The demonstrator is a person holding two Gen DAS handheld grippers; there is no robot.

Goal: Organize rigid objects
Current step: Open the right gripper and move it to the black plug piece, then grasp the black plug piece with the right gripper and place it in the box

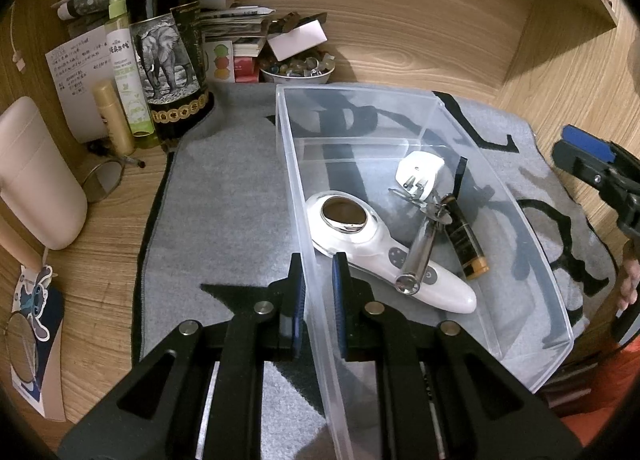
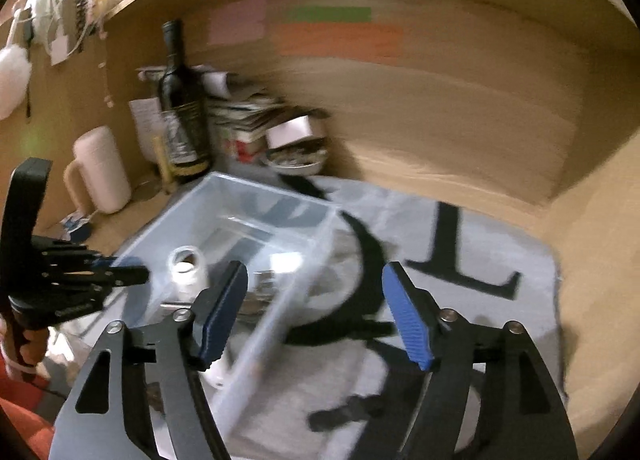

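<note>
- My left gripper [image 1: 319,296] sits low in the centre of its frame, its two pads straddling the near wall of the clear plastic bin [image 1: 472,128] — narrow, but whether they actually pinch the wall I cannot tell.
- My right gripper [image 2: 316,312] is spread wide and carries nothing; it hangs over the grey mat [image 1: 224,196] just right of the bin, and its view is blurred.
- Inside the bin, right of centre in the left view, lie a white handheld device [image 1: 384,252], a metal tool [image 1: 420,244] across it, a white plug [image 1: 420,174] and a dark small bottle [image 1: 466,244].
- Risk: if I drag the bin by one thin wall, it may twist or tip — the loose pieces would slide together.
- Upper left stands a tall wine bottle [image 1: 168,44] near the bin's far corner; a careless push could knock it.
</note>
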